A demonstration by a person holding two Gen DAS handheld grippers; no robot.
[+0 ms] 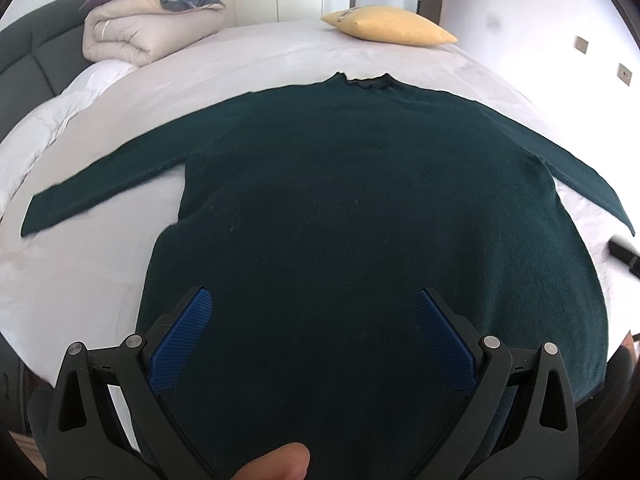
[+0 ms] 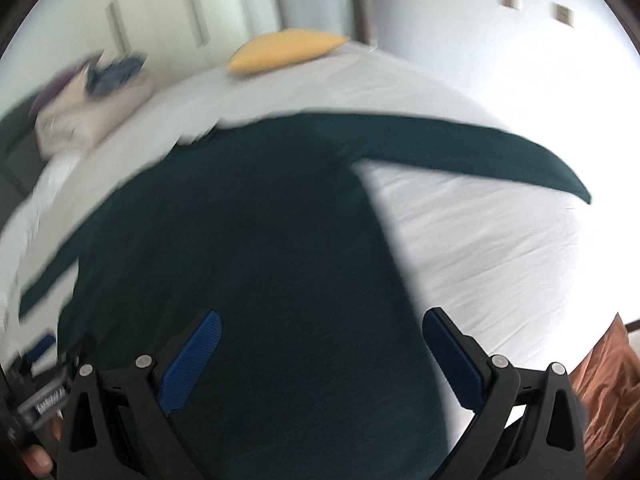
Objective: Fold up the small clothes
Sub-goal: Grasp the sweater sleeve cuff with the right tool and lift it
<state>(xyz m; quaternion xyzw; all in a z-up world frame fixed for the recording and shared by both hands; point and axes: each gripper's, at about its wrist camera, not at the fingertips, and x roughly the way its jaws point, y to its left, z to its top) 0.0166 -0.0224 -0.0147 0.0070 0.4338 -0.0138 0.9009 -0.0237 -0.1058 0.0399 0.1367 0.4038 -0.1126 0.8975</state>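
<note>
A dark green long-sleeved sweater [image 1: 360,208] lies flat on the white bed [image 1: 240,56], collar at the far side, both sleeves spread out sideways. It also shows in the right wrist view [image 2: 248,240], which is blurred. My left gripper [image 1: 314,312] is open and empty, hovering over the sweater's lower part near the hem. My right gripper [image 2: 320,328] is open and empty, over the sweater's lower right part near its side edge. The left gripper's body [image 2: 40,396] shows at the lower left of the right wrist view.
A yellow pillow [image 1: 388,26] lies at the bed's far side. A folded beige duvet with a grey-blue cloth on top [image 1: 152,28] sits at the far left beside the dark headboard [image 1: 24,56]. Brown fabric [image 2: 608,392] is at the bed's near right edge.
</note>
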